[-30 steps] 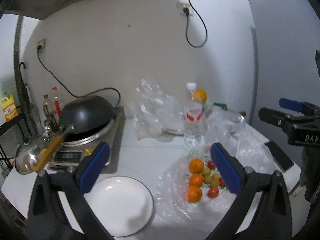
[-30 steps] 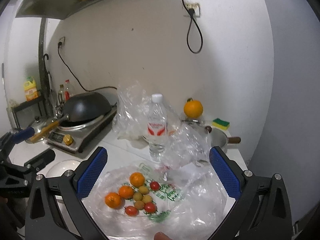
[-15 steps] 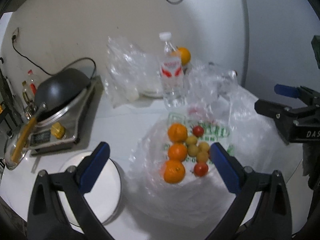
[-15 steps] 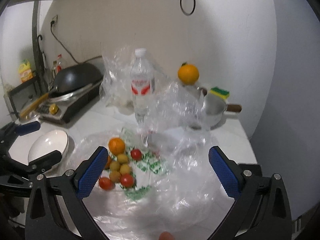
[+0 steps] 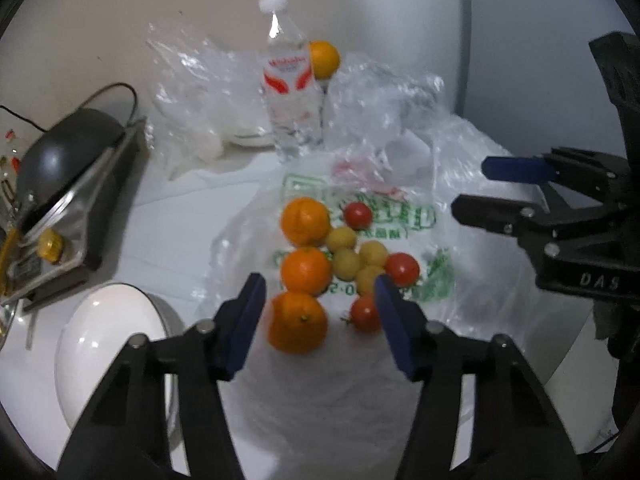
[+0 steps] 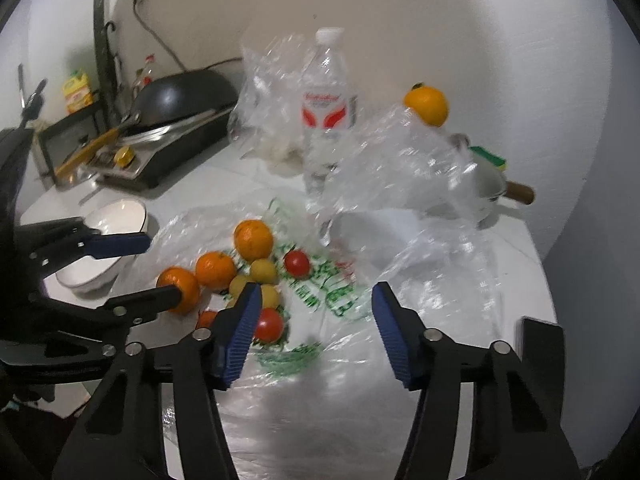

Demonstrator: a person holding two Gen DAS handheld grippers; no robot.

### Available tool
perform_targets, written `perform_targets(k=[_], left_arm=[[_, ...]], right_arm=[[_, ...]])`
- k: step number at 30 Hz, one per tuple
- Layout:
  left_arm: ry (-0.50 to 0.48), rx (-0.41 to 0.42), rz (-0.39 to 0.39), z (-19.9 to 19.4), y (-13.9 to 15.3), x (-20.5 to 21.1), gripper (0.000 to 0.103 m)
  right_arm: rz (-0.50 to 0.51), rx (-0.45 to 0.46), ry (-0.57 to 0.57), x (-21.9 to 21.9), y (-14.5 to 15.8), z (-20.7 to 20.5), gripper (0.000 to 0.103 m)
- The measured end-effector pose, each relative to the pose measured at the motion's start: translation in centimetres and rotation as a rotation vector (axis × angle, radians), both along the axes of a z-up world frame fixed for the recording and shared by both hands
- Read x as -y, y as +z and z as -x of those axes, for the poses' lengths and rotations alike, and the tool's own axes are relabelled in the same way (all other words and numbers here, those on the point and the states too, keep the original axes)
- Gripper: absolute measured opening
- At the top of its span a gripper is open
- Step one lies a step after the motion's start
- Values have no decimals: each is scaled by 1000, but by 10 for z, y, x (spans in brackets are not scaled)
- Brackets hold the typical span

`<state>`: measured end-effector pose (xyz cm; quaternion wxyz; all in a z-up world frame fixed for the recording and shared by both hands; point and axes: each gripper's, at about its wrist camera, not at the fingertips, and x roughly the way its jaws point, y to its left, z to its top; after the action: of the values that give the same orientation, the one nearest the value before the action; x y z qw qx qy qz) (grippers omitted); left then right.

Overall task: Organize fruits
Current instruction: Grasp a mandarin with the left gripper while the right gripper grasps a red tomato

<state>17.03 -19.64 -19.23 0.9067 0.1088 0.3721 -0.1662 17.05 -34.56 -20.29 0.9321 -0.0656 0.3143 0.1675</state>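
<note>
Three oranges [image 5: 306,270] lie in a row on a flat clear plastic bag [image 5: 460,280] with green print. Beside them are several small yellow fruits [image 5: 346,264] and three red tomatoes [image 5: 402,268]. My left gripper [image 5: 320,300] hangs just over the nearest orange [image 5: 298,322], its jaws closing and the pads clear of the fruit. My right gripper [image 6: 316,304] is over the bag to the right of the fruit pile [image 6: 253,239]. Its jaws are closing with nothing gripped, and a tomato [image 6: 269,324] sits by its left finger. A white bowl [image 5: 108,344] stands left of the bag.
A water bottle [image 5: 290,92] and crumpled clear bags [image 5: 192,92] stand behind the fruit. A wok on a cooker [image 5: 64,156] fills the left. At the back right are a lone orange [image 6: 426,104], a sponge [image 6: 488,158] and a pot with a wooden handle [image 6: 520,191].
Both grippers have come down and closer to the fruit on the bag. Their jaws, wide apart before, have narrowed markedly.
</note>
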Motion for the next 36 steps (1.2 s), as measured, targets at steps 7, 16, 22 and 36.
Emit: perform_targets(k=[7, 16, 22, 36], left_arm=[[15, -51, -17, -17, -20, -1, 56], [26, -93, -23, -30, -36, -10, 56], [12, -120, -31, -34, -45, -13, 56], [3, -116, -11, -34, -43, -14, 46]], right_arm=[[-5, -76, 50, -9, -19, -14, 50], [2, -152, 105, -23, -37, -29, 45], [2, -188, 125, -30, -47, -37, 41], [22, -211, 141, -39, -54, -37, 29]])
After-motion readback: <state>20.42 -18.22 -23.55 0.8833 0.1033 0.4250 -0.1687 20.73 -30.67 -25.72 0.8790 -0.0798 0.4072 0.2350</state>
